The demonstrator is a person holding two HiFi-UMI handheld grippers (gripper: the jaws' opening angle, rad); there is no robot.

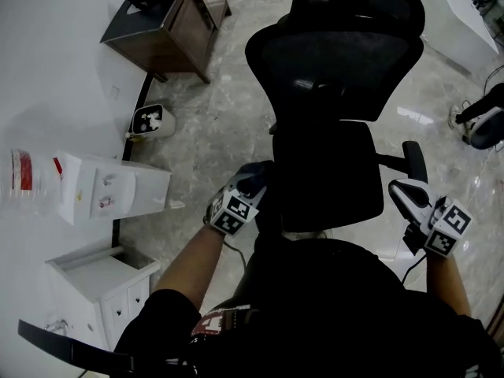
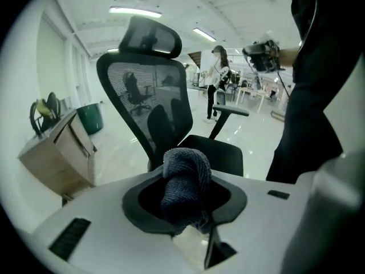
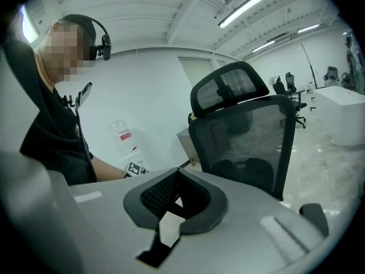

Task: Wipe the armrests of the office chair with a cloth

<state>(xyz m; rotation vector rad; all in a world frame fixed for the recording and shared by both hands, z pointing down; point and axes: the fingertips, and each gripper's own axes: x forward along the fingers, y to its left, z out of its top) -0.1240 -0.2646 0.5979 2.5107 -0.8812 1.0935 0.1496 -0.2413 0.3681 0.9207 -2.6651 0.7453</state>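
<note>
- The left gripper [image 1: 246, 186] is clamped on a bunched grey-blue cloth [image 2: 185, 176], which stands up between its jaws and hides their tips
- The right gripper [image 1: 402, 194] has its jaws pressed together with nothing between them
- The office chair [image 1: 335, 61] stands just ahead of both tools, with its backrest [image 2: 145, 90] on the far side and its seat [image 1: 323, 172] between the two grippers
- The one armrest [image 1: 415, 161] that shows clearly lies ahead and to the right of the cloth-holding tool, across the seat. Its long axis runs away from the tools toward the backrest
- That armrest sits just beyond the empty right gripper's tip, so the nearer tool is the one without the cloth
- The armrest on the left gripper's own side cannot be made out; if it is there, the tool and the cloth cover it
- Both forearms reach forward and down, one at each side of the seat, with the marker cubes facing up
- Judgement: wiping the visible armrest calls for the left gripper to cross over the seat, or for the near side to be done first
</note>
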